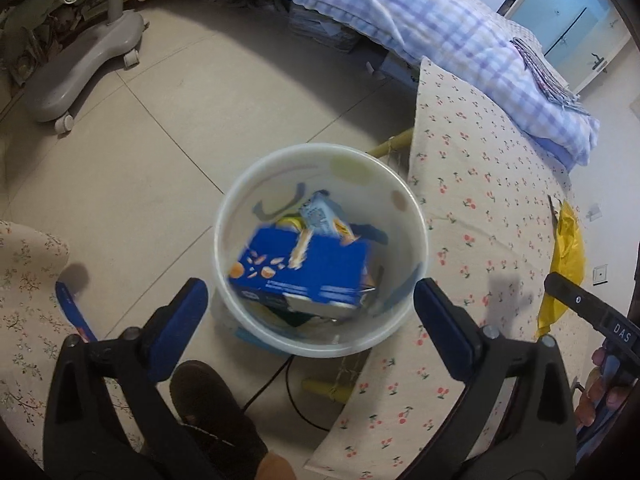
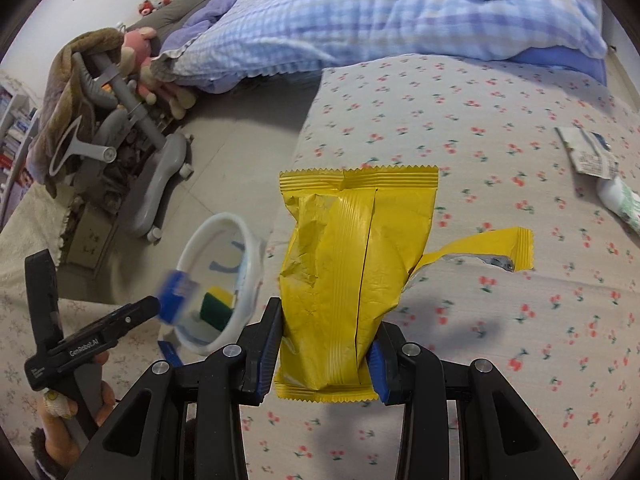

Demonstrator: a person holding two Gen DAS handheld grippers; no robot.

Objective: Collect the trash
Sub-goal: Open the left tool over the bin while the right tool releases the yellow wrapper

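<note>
Between my right gripper's [image 2: 326, 354] fingers a crinkled yellow foil snack wrapper [image 2: 356, 276] is clamped, upright above the cherry-print cloth on the counter [image 2: 480, 320]. My left gripper [image 1: 310, 312] hangs with fingers wide apart and nothing between them, over the round white plastic bin [image 1: 320, 248] on the tiled floor [image 1: 160, 120]; a blue cardboard box [image 1: 300, 272] lies inside it.

The left gripper [image 1: 310, 300] points steeply downward, its blue-padded jaws spread wide with nothing between them. The right gripper [image 2: 324, 354] also angles downward, its jaws pressed against both sides of a yellow wrapper [image 2: 352, 272]. Fingers [image 2: 60, 408] of the person's hand wrap each gripper's handle.
</note>
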